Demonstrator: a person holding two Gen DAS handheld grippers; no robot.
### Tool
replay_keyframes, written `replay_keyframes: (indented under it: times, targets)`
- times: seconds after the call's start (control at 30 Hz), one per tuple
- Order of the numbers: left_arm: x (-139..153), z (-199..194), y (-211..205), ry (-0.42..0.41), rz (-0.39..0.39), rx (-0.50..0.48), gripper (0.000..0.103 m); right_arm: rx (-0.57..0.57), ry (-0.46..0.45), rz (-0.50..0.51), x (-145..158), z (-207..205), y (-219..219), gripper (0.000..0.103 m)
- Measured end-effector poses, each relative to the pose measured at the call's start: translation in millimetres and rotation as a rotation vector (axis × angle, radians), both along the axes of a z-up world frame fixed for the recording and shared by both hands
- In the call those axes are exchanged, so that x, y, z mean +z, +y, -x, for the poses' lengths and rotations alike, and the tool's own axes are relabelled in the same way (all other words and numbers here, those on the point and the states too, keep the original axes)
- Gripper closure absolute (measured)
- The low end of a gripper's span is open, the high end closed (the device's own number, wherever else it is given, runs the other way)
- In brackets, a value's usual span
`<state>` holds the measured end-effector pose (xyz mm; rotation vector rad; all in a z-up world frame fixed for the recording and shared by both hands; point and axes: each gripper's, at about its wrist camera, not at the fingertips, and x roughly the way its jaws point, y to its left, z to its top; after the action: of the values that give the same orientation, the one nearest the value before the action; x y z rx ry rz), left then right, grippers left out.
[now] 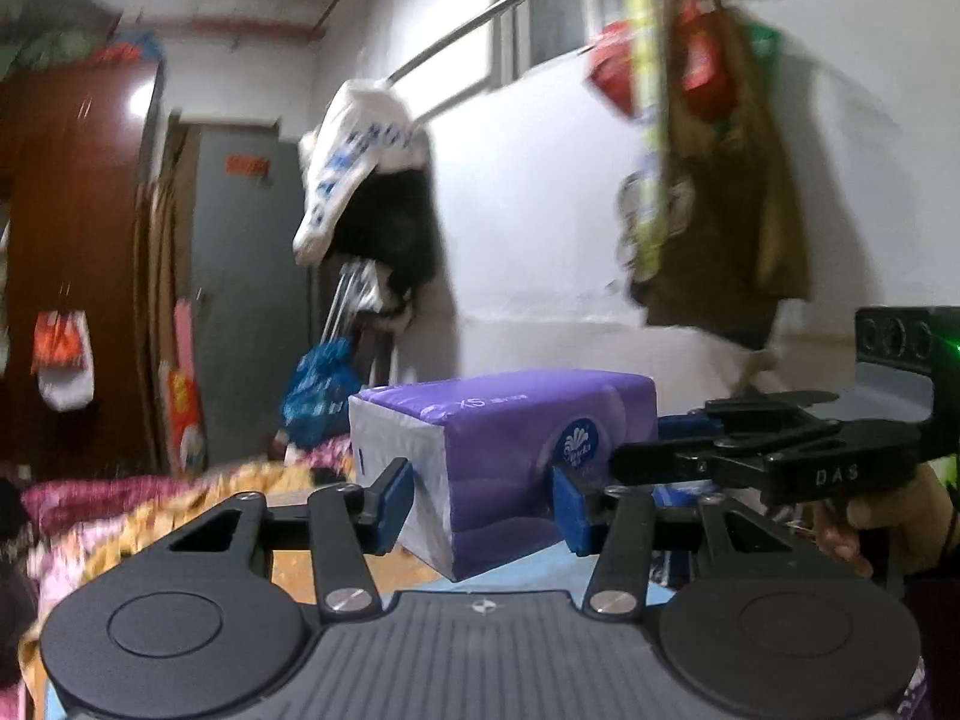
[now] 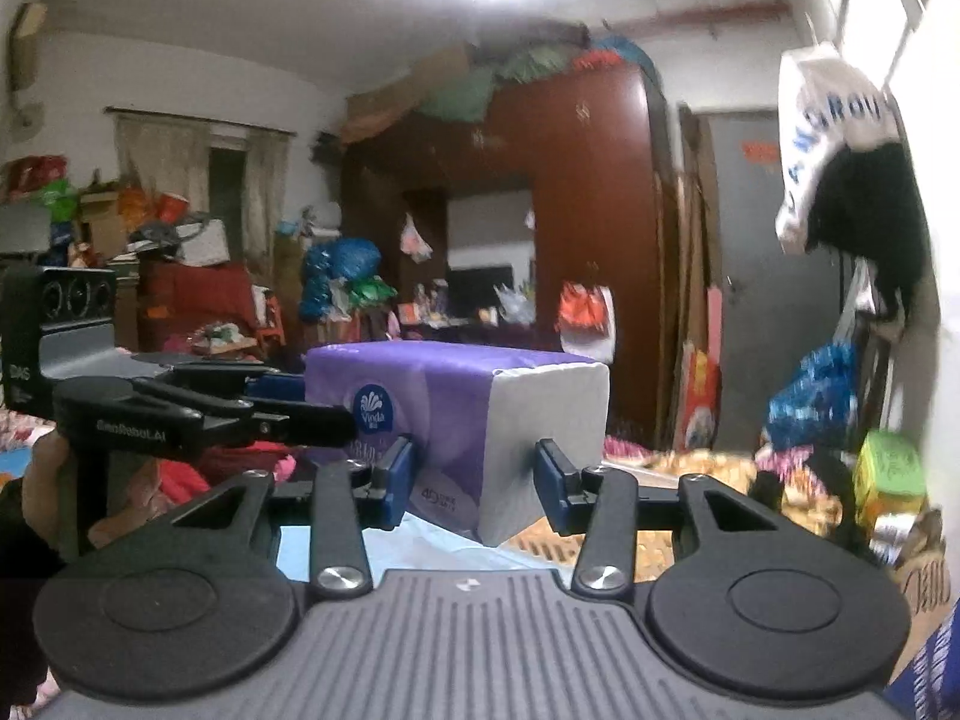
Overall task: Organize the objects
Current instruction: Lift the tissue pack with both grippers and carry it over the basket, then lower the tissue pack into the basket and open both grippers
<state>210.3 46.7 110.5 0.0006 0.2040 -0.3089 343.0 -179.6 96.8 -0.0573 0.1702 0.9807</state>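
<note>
Both tongs, left point(image 1: 483, 504) and right point(image 2: 474, 483), clamp one purple tissue pack point(image 1: 510, 456) between them.

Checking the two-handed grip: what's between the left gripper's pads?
The purple tissue pack sits between the left gripper's blue pads, seen in the left wrist view; the right gripper grips its far side.

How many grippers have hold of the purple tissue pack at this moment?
2. The left gripper clamps one corner of the tissue pack; the right gripper clamps another corner, coming in from the other side. No other pack shows, though the clutter may hide some.
</note>
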Motion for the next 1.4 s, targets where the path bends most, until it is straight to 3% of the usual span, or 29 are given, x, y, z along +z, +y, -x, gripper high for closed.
replay_keyframes:
  times: [0.3,0.4,0.53,0.63,0.97,1.07,1.2,1.23,1.3,1.4]
  targets:
    - [-18.8,-95.4,27.9,0.291,0.049,0.099,0.051,-0.091,0.209,0.183,-27.8,-62.6,60.1,0.058]
    - [-25.4,-115.4,32.1,0.376,0.038,0.131,0.051,-0.112,0.285,0.24,-33.2,-79.5,74.9,0.058]
    - [-37.2,-132.0,37.2,0.475,0.039,0.159,0.05,-0.139,0.323,0.33,-41.4,-83.9,83.6,0.058]
    - [-43.1,-135.0,34.8,0.511,0.024,0.171,0.05,-0.155,0.375,0.372,-45.6,-89.6,85.1,0.058]
    - [-54.1,-126.4,17.9,0.49,-0.042,0.163,0.05,-0.182,0.396,0.38,-47.1,-88.7,79.3,0.055]
    - [-45.8,-115.3,12.5,0.438,-0.063,0.166,0.048,-0.186,0.365,0.372,-43.3,-82.0,75.2,0.043]
    - [-20.7,-80.2,9.3,0.301,-0.036,0.165,0.024,-0.214,0.288,0.284,-24.4,-61.7,55.0,0.041]
    - [-15.1,-68.1,8.4,0.268,-0.035,0.169,0.02,-0.218,0.272,0.252,-19.7,-55.9,49.0,0.038]
    - [-6.2,-41.4,5.7,0.211,-0.044,0.166,0.019,-0.228,0.206,0.187,-12.6,-33.2,32.0,0.012]
    - [1.1,3.4,2.8,0.149,-0.05,0.188,0.018,-0.224,0.112,0.105,-14.4,9.4,4.3,0.002]
